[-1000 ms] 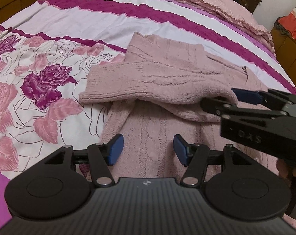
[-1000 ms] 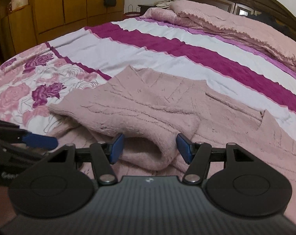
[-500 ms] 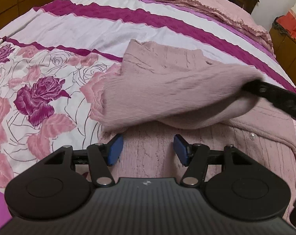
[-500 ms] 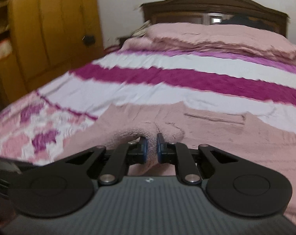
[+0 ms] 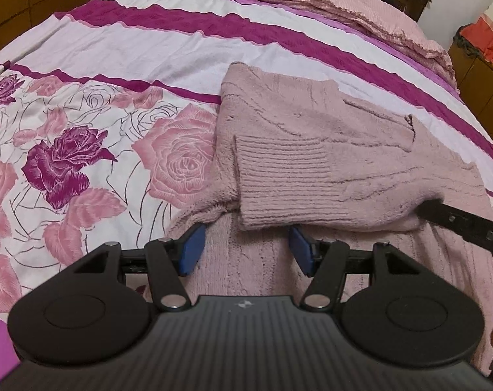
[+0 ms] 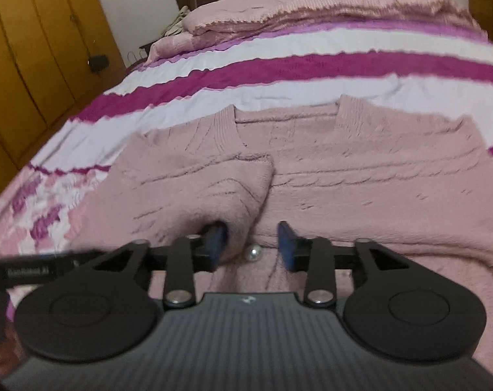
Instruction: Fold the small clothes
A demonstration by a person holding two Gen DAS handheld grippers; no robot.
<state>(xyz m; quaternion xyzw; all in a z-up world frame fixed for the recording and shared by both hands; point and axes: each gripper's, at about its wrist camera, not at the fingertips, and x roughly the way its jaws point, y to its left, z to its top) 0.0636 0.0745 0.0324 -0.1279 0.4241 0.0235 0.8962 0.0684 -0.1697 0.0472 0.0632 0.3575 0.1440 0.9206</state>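
A pink knitted sweater [image 5: 360, 137] lies flat on the bed, V-neck [image 6: 285, 120] at the far side. Its sleeve [image 6: 214, 192] is folded across the body, ribbed cuff [image 5: 285, 179] facing me. My left gripper [image 5: 246, 249] hangs open just above the sweater's lower part, nothing between its blue pads. My right gripper [image 6: 251, 244] is low over the sweater with its jaws opening. The sleeve's fold still drapes on its left pad, and a silver button [image 6: 253, 253] shows in the gap. In the left wrist view one of its fingers [image 5: 458, 224] pokes from under the fold.
The bedspread [image 5: 83, 123] has rose print and magenta stripes. A folded pink blanket [image 6: 311, 3] and pillows lie at the headboard. Wooden wardrobes [image 6: 25, 65] stand along the left side, a cabinet [image 5: 474, 75] on the right. My left gripper's finger [image 6: 28, 272] shows in the right wrist view.
The right gripper closed on the sleeve's fold, carried it to the right across the sweater's body and rolled. Now its jaws have parted. The left gripper has stayed in place, open.
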